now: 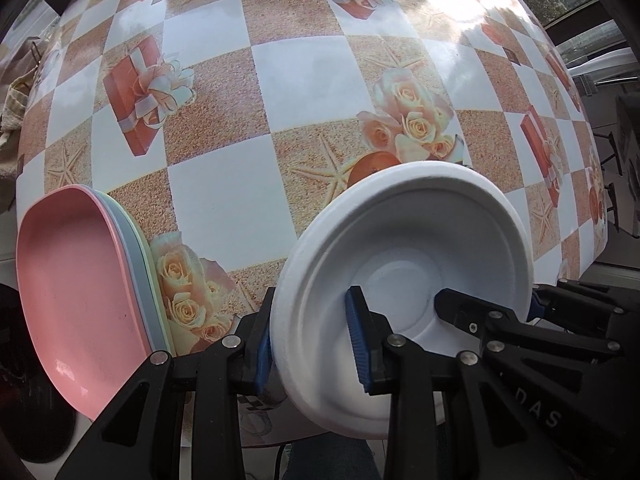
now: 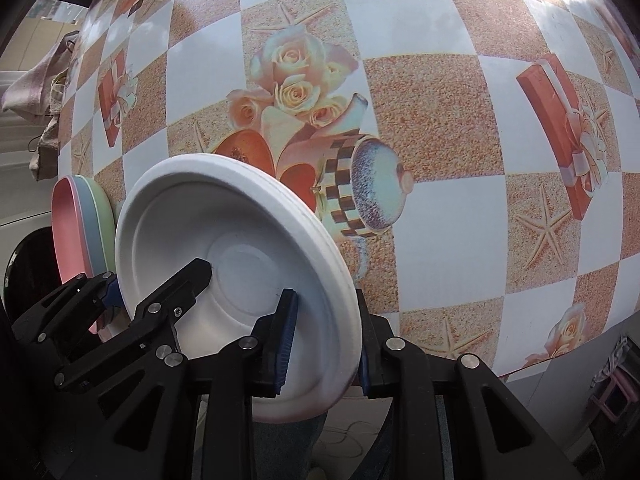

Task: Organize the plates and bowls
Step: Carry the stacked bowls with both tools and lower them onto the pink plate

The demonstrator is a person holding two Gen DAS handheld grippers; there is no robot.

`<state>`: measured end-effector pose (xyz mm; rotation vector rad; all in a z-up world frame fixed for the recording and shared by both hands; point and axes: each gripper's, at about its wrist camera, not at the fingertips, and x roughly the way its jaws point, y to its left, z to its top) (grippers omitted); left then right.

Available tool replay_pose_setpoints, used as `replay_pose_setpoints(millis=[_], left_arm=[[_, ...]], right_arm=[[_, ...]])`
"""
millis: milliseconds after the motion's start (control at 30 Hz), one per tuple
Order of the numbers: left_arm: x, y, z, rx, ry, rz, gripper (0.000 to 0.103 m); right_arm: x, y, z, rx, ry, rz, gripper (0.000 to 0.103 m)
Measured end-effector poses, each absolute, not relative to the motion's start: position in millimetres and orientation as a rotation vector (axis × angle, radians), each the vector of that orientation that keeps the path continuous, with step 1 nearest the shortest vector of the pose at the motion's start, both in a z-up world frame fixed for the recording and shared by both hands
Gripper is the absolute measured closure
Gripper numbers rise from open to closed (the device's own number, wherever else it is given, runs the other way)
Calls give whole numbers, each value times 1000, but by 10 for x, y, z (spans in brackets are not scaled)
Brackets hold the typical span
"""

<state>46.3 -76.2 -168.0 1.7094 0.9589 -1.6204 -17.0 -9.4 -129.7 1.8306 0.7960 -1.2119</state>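
A white foam bowl [image 1: 400, 248] is held tilted over the near edge of the table, gripped from two sides. My left gripper [image 1: 312, 344] is shut on its left rim, one blue pad inside the bowl and one outside. My right gripper [image 2: 325, 348] is shut on the opposite rim of the same white bowl [image 2: 240, 216]. Each gripper also shows in the other's view: the right gripper [image 1: 488, 304] and the left gripper [image 2: 156, 280]. A stack of pink, blue and green plates [image 1: 80, 300] lies to the left of the bowl, the pink one on top.
The table [image 1: 304, 80] wears a glossy checkered cloth printed with roses, gift boxes and starfish. The plate stack [image 2: 76, 232] sits at its near left corner. Cloth bags hang past the left edge. A pink stool [image 2: 616, 396] stands on the floor at the right.
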Motion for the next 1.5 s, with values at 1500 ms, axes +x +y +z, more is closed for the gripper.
replay_pose_setpoints(millis=[1500], left_arm=[[1014,-840,-769,1596,901,-1668,70]], right_arm=[[133,-604,-731,1753,808,-1200,74]])
